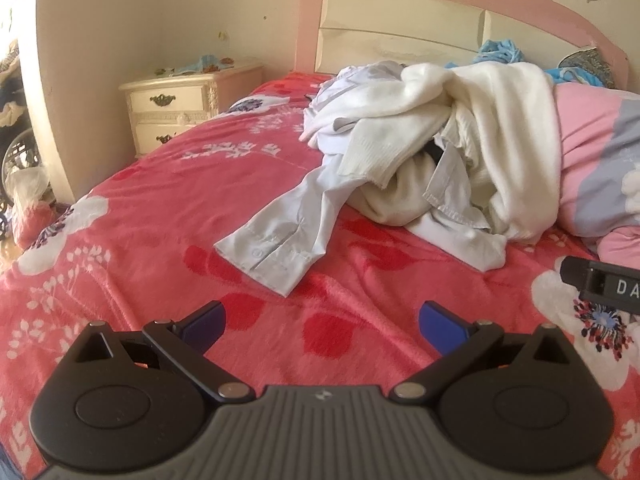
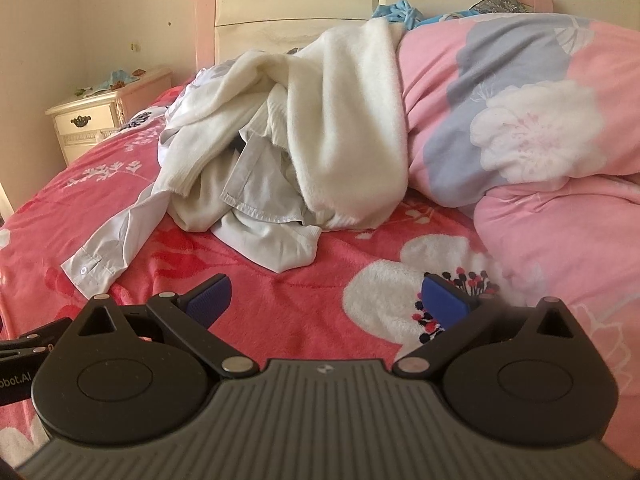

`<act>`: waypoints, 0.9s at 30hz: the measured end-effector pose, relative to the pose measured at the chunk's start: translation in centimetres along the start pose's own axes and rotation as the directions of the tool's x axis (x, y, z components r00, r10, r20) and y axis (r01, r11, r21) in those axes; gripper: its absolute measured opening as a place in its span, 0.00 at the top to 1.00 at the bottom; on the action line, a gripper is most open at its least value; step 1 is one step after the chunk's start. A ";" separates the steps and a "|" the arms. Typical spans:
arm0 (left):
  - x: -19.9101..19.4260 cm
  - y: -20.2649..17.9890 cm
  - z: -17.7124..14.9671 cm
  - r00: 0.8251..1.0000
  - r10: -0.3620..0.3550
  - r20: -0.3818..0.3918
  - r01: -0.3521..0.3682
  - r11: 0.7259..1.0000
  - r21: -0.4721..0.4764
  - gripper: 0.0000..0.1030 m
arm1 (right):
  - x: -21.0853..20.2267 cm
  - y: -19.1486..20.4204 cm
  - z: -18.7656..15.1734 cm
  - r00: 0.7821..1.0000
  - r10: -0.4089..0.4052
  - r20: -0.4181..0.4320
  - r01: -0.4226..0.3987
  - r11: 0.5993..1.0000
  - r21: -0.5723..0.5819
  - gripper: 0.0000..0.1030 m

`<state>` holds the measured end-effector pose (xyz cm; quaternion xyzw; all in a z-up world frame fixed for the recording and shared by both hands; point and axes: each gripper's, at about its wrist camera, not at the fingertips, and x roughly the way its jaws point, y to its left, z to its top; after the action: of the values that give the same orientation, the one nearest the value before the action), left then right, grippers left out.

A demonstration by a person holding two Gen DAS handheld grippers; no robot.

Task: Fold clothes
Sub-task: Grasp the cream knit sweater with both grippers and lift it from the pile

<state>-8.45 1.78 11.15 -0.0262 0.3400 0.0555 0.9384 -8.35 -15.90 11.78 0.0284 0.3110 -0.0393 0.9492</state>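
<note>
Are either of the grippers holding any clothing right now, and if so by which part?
Nothing is held. The left gripper and right gripper are both open over the red blanket, short of the clothes pile.

White letters "DA" — cut off by the frame edge — stand on the black right claw body [image 1: 604, 286]; "bot.AI" stands on the black left claw body [image 2: 16, 380].

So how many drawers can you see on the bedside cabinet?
2. The upper drawer sits just below the top of the bedside cabinet; the lower drawer is directly under it, partly hidden by the red blanket. More could be hidden lower.
</note>
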 end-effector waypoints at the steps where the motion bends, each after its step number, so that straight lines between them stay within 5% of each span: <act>1: 0.1 -0.1 0.0 1.000 -0.002 0.006 0.002 1.000 0.007 0.00 | -0.1 -0.1 0.0 1.000 0.006 0.009 -0.006 1.000 0.004 0.01; 11: 4.7 -0.8 3.0 0.992 -0.061 0.112 0.050 0.994 0.098 0.00 | 1.5 -2.0 0.9 0.988 0.115 0.104 -0.112 0.993 -0.029 0.01; 19: 11.4 -4.2 8.9 0.960 -0.139 0.245 0.082 0.970 0.227 0.02 | 9.2 -2.1 10.1 0.967 0.166 0.196 -0.121 0.968 -0.222 0.02; 23: 15.8 -6.7 11.5 0.957 -0.144 0.253 0.078 0.964 0.254 0.30 | 14.2 0.3 15.5 0.963 0.198 0.183 -0.114 0.915 -0.388 0.09; 27: 19.5 -8.5 13.5 0.954 -0.141 0.266 0.063 0.957 0.282 0.46 | 18.5 3.7 19.3 0.967 0.218 0.131 -0.122 0.851 -0.512 0.24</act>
<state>16.02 -3.81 9.17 0.0928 0.2046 -0.0373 0.9737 18.20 -14.80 16.50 -0.1942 0.2174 0.1244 0.9484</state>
